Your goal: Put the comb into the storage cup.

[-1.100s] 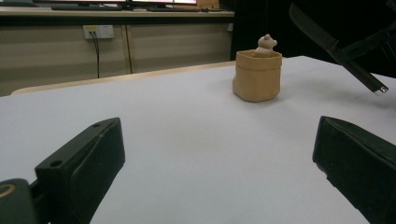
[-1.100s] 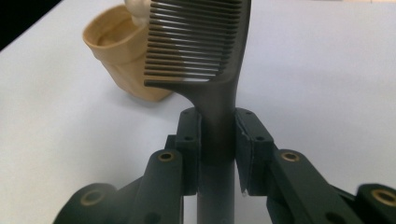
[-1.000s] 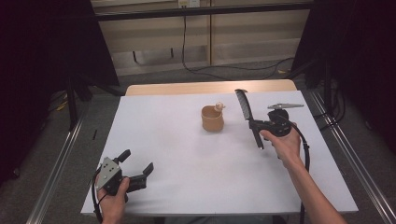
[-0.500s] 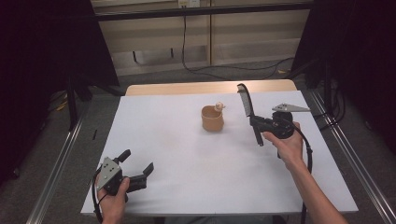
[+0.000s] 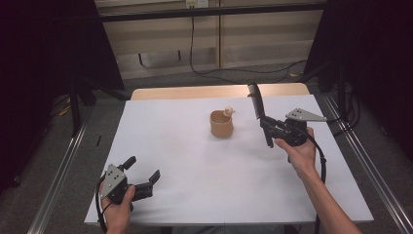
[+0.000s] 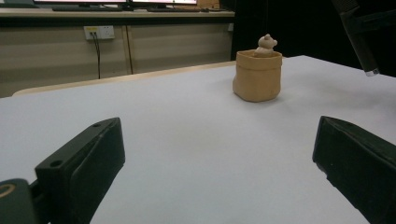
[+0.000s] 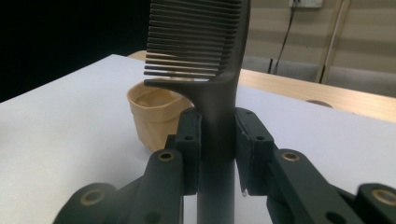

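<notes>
The right hand-held gripper (image 5: pixel 267 127) was clenched on the handle of the black comb (image 7: pixel 212 70), teeth up, just beside the tan cup (image 5: pixel 221 124), probably to drop it inside, while the left hand-held gripper (image 5: pixel 143 174) rested released near the tabletop (image 5: pixel 204 170) edge.

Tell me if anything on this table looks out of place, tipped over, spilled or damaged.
Nothing stands out. The tan cup stands upright on the white table with a small bear figure at its rim. The right gripper holds the black comb by its handle, intact. The left gripper is open.
</notes>
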`<action>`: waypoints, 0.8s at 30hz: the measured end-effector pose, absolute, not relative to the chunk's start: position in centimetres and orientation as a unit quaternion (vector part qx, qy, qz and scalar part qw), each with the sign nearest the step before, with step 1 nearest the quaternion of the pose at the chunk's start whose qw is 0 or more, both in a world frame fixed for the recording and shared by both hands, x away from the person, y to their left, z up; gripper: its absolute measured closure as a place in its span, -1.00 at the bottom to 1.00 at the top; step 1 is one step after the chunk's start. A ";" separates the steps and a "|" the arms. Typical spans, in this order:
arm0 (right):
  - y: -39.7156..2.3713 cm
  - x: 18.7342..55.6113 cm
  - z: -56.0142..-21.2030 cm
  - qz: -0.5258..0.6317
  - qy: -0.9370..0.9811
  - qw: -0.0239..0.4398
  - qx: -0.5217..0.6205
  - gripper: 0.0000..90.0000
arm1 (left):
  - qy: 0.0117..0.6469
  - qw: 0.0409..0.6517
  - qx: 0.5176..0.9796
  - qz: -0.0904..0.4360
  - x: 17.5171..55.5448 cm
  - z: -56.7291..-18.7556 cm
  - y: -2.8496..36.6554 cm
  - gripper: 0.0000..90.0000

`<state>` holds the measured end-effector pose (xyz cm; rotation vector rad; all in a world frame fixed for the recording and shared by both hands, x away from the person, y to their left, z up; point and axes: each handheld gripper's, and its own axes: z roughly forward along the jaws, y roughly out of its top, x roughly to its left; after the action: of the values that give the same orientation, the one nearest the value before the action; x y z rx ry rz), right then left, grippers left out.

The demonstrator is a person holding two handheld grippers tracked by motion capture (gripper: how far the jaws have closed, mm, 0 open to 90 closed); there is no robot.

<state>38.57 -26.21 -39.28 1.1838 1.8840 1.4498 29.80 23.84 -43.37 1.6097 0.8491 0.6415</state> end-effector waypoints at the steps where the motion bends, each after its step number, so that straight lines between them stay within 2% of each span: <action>1: -26.0 38.5 -39.2 0.534 0.688 0.244 0.427 0.61 | 0.362 0.569 0.686 0.274 29.8 -43.4 23.8 -0.95; 24: -24.4 38.3 -37.8 0.583 0.672 0.258 0.377 0.61 | 0.358 0.572 0.685 0.275 29.7 -43.3 23.6 -0.96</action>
<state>38.34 -24.44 -37.76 1.0231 1.8227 1.5800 29.72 23.63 -43.28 1.6057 0.8408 0.6459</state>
